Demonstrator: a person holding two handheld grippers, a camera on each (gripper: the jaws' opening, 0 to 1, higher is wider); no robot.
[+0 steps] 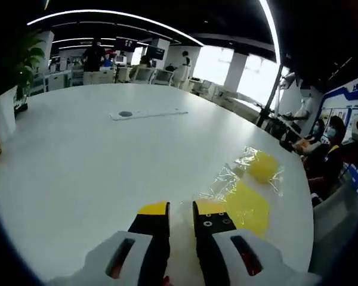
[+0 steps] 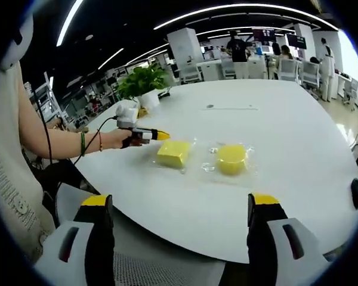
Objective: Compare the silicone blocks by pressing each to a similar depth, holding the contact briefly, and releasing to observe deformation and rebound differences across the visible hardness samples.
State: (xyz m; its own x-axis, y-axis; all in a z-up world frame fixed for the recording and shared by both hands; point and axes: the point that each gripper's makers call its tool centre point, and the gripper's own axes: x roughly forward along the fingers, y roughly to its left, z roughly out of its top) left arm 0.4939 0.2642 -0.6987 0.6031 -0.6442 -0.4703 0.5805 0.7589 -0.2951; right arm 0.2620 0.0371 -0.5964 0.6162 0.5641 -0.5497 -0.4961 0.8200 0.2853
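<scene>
Two yellow silicone blocks lie on clear plastic on the white table (image 2: 298, 137). The square block (image 2: 173, 153) is on the left and the round block (image 2: 231, 159) is to its right. My left gripper (image 2: 150, 135), held in a hand, points at the square block's left side with a small gap left. In the left gripper view its jaws (image 1: 181, 208) stand almost together with nothing between them; the square block (image 1: 246, 205) lies just to their right and the round block (image 1: 263, 166) beyond. My right gripper (image 2: 180, 201) hovers open at the near table edge, short of both blocks.
A potted plant (image 2: 142, 80) stands at the table's left rim. A flat white strip with a dark disc (image 1: 148, 113) lies mid-table. People sit by the right edge (image 1: 325, 146). The person's bare forearm (image 2: 71, 143) reaches in from the left. Chairs line the far side.
</scene>
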